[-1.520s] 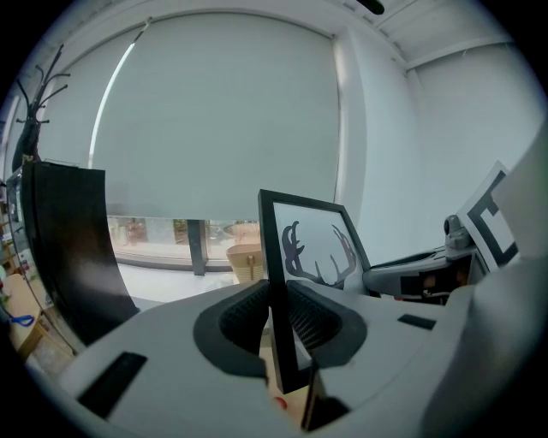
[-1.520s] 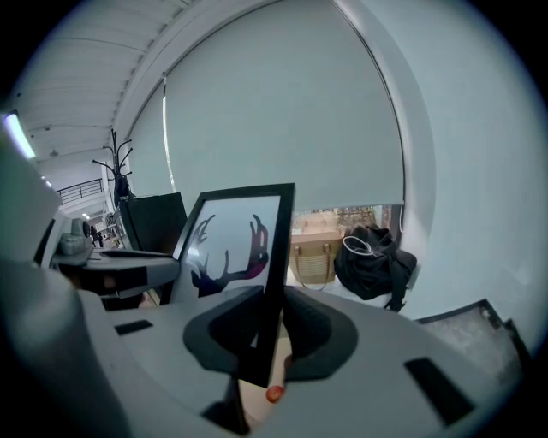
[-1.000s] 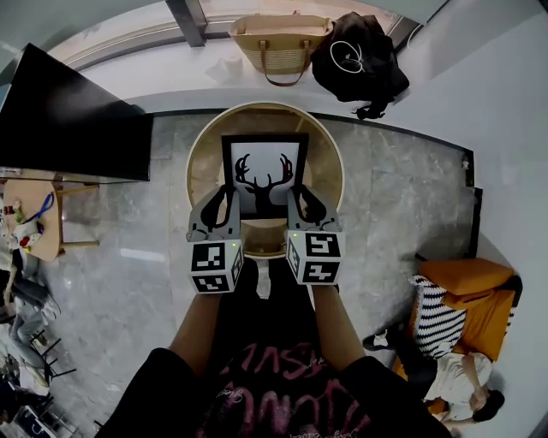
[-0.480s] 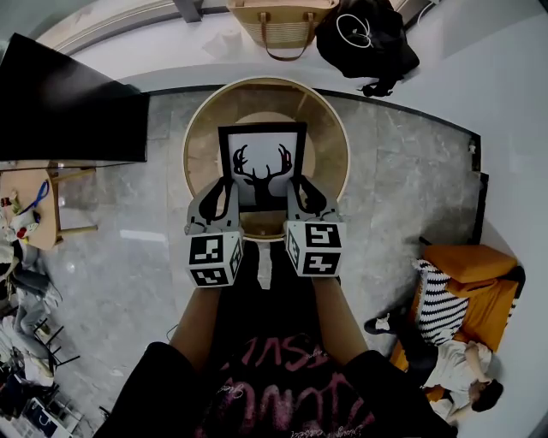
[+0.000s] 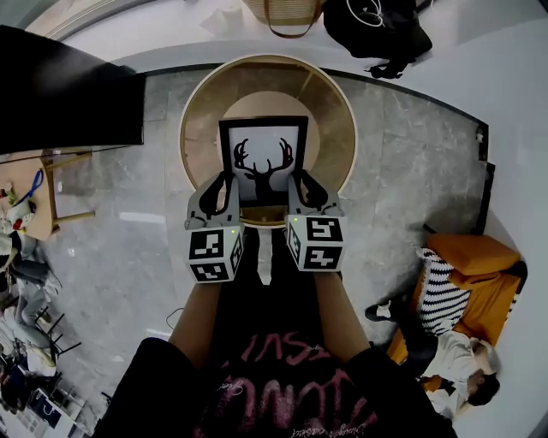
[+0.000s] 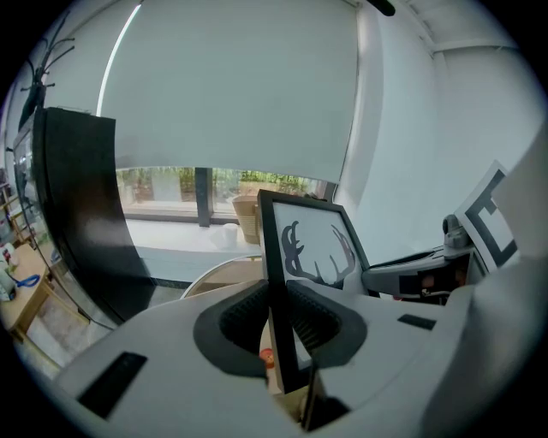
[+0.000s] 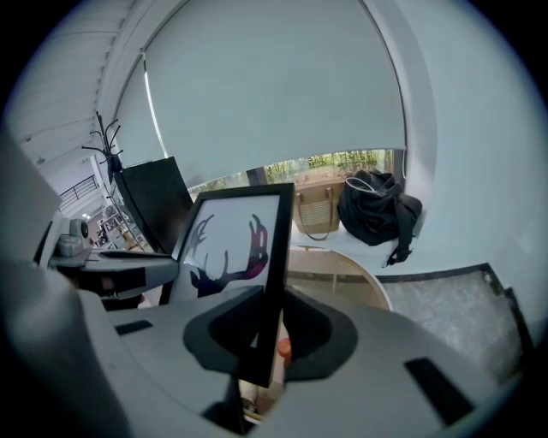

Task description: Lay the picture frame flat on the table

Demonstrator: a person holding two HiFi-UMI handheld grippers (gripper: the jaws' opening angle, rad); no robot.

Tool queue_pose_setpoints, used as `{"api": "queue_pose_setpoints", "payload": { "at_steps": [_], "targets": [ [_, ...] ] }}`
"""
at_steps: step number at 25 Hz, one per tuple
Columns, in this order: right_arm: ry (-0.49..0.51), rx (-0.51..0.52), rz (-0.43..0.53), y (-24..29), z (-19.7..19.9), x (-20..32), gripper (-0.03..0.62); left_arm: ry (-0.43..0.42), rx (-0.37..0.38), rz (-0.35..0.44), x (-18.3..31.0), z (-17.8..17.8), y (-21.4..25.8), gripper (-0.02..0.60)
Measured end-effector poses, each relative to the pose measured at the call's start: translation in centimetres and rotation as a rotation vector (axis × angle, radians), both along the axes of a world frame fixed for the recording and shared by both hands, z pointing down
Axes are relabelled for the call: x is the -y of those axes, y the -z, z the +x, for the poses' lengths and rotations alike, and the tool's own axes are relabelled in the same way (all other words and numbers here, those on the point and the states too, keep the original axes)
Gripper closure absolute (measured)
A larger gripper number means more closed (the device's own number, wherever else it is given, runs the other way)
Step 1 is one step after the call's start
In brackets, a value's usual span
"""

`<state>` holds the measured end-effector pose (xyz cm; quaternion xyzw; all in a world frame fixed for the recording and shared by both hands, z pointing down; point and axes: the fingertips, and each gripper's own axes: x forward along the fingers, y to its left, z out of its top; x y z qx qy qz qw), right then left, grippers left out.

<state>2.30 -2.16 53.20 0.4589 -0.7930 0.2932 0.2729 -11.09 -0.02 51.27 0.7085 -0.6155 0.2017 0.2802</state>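
A black picture frame (image 5: pixel 263 161) with a deer-antler print is held upright above the round wooden table (image 5: pixel 334 128). My left gripper (image 5: pixel 224 185) is shut on the frame's left edge (image 6: pixel 276 316). On the frame's right edge (image 7: pixel 267 291) my right gripper (image 5: pixel 298 183) is shut as well. In the left gripper view the antler print (image 6: pixel 317 252) faces right; in the right gripper view the print (image 7: pixel 229 248) faces left. The frame's bottom edge is hidden behind the gripper bodies.
A dark flat screen (image 5: pixel 64 94) stands at the left. A woven bag (image 5: pixel 282 10) and a black bag (image 5: pixel 381 26) lie on the white sill beyond the table. An orange seat (image 5: pixel 475 287) with a person on it is at the lower right.
Both grippers with the frame have shifted slightly forward over the table, and the view has moved with them. The grip on both edges is unchanged.
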Motion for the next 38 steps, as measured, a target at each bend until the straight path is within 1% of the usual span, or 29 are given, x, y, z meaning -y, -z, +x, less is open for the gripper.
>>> {"api": "queue_pose_setpoints", "payload": {
  "at_steps": [18, 32, 38],
  "targets": [
    [0.002, -0.021, -0.135, -7.7, 0.2, -2.5, 0.513, 0.010, -0.016, -0.133, -2.3, 0.1, -7.7, 0.511],
    [0.013, -0.043, -0.245, -14.0, 0.9, -5.7, 0.513, 0.029, -0.038, -0.235, -5.7, 0.8, -14.0, 0.511],
    [0.022, -0.054, -0.299, -17.0, 0.6, -7.3, 0.513, 0.043, -0.048, -0.287, -7.3, 0.5, -17.1, 0.511]
  ]
}}
